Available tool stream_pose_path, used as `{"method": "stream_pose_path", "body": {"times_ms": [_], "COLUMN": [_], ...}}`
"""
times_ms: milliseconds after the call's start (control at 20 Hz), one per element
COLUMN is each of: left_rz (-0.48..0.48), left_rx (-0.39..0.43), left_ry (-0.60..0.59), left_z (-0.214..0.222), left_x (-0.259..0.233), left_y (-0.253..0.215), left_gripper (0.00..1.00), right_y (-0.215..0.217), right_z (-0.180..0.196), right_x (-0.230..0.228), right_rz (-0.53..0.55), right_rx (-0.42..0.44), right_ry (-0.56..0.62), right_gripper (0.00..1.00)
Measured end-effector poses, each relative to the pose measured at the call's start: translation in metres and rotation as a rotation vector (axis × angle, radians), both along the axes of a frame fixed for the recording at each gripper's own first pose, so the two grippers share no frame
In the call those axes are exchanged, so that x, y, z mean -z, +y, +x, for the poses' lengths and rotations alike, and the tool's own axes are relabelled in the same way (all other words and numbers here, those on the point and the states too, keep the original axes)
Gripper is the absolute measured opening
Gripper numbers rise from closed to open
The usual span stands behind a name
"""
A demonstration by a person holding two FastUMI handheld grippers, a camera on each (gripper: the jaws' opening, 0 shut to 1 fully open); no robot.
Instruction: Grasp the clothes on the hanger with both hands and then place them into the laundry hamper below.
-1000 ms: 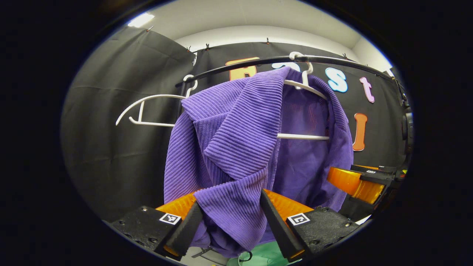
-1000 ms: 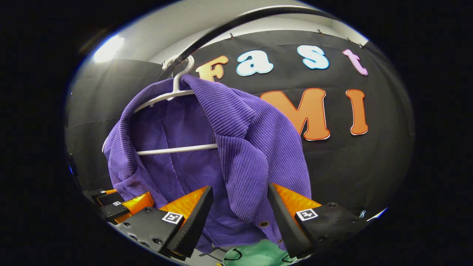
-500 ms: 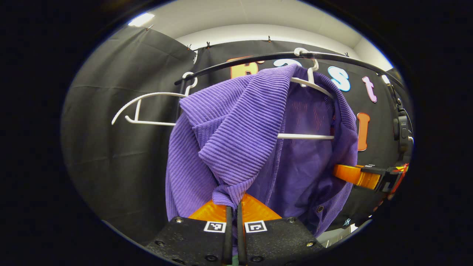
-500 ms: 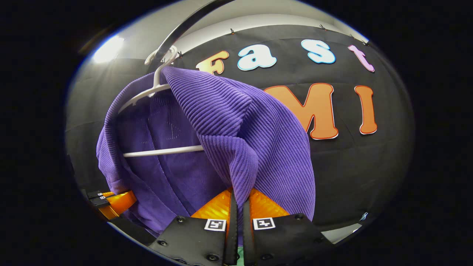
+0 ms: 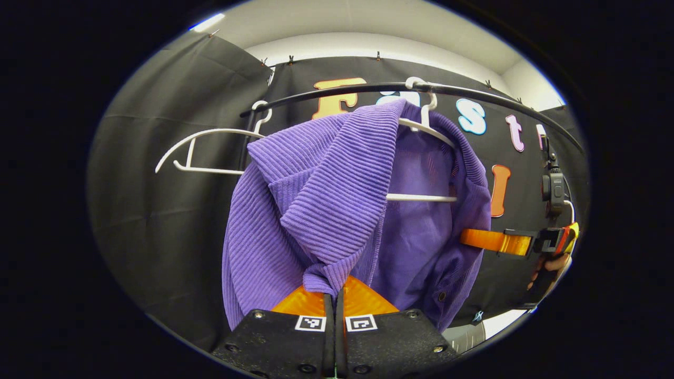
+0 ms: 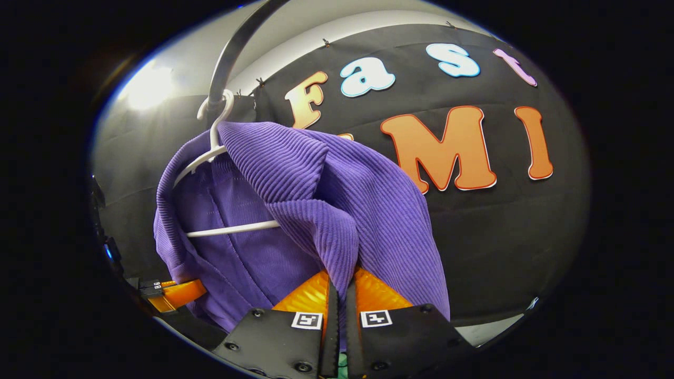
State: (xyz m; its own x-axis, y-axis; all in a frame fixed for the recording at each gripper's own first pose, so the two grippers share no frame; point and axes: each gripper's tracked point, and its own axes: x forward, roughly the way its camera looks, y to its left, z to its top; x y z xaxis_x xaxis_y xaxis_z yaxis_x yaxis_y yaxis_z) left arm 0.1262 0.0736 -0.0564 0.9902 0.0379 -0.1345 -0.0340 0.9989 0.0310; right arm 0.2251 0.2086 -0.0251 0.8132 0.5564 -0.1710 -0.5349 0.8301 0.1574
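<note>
Both my left gripper (image 5: 334,295) and right gripper (image 6: 341,287) clamp the purple garment (image 5: 337,200), hanging lengthwise downward from its white hanger (image 5: 421,197).

Black cloth walls (image 5: 158,210) enclose the booth, clipped along their top edge. Above them runs a pale wall band and white ceiling (image 5: 368,21). A bright ceiling light (image 6: 145,84) glares overhead.
</note>
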Motion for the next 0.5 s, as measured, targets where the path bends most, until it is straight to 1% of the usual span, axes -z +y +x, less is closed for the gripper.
{"method": "stream_pose_path", "body": {"times_ms": [150,250,350,400,500], "left_rz": [0.003,-0.005,0.004,0.01,0.017], "left_rx": [-0.002,-0.014,-0.028,-0.028,-0.022], "left_ry": [-0.006,-0.016,-0.024,-0.028,-0.029], "left_z": [-0.012,-0.02,-0.026,-0.028,-0.03], "left_x": [-0.004,-0.009,-0.015,-0.018,-0.022], "left_y": [0.001,0.004,0.011,0.013,0.018], "left_gripper": [0.02,0.02,0.02,0.01,0.01], "right_y": [-0.013,-0.021,-0.031,-0.035,-0.038], "right_z": [0.004,0.007,0.012,0.013,0.017], "right_x": [-0.009,-0.018,-0.027,-0.03,-0.034], "right_rz": [0.019,0.064,0.139,0.186,0.268], "right_rx": [0.0,-0.011,-0.022,-0.029,-0.039], "right_ry": [0.009,0.019,0.045,0.065,0.1], "right_gripper": [0.13,0.13,0.13,0.13,0.13]}}
